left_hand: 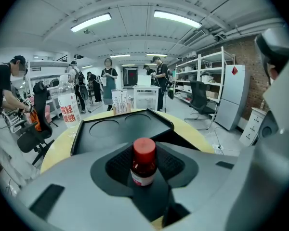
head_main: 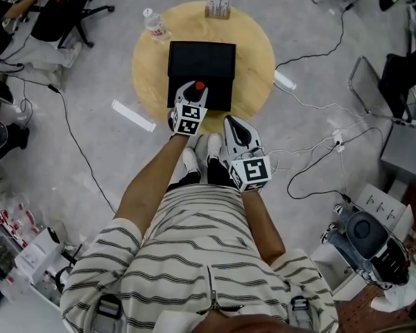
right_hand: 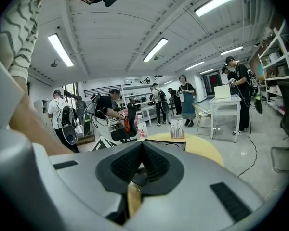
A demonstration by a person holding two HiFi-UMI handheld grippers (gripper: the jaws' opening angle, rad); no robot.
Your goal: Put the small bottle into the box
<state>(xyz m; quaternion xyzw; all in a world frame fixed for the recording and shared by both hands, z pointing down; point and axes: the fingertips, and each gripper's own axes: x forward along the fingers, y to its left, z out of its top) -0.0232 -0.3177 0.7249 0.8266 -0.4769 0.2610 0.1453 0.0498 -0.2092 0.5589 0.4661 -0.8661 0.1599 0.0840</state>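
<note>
Head view looks steeply down at the table (head_main: 253, 54); gripper views (low, close) face across it.

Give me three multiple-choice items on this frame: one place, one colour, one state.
1. Where is the clear water bottle?
A. On the round table, beside the black box
B. On the floor
C. Inside the black box

2. What colour is the small bottle's cap?
A. Blue
B. Red
C. White

3. How do the right gripper's jaws stand?
A. Together, on nothing
B. Closed on the small bottle
C. Wide apart

Key:
1 A: the water bottle stands upright on the round table, off the far-left corner of the black box.
2 B: the small bottle, clamped in the left gripper, has a red cap.
3 A: the right gripper view shows the right gripper with its pads meeting and nothing between them.
</note>
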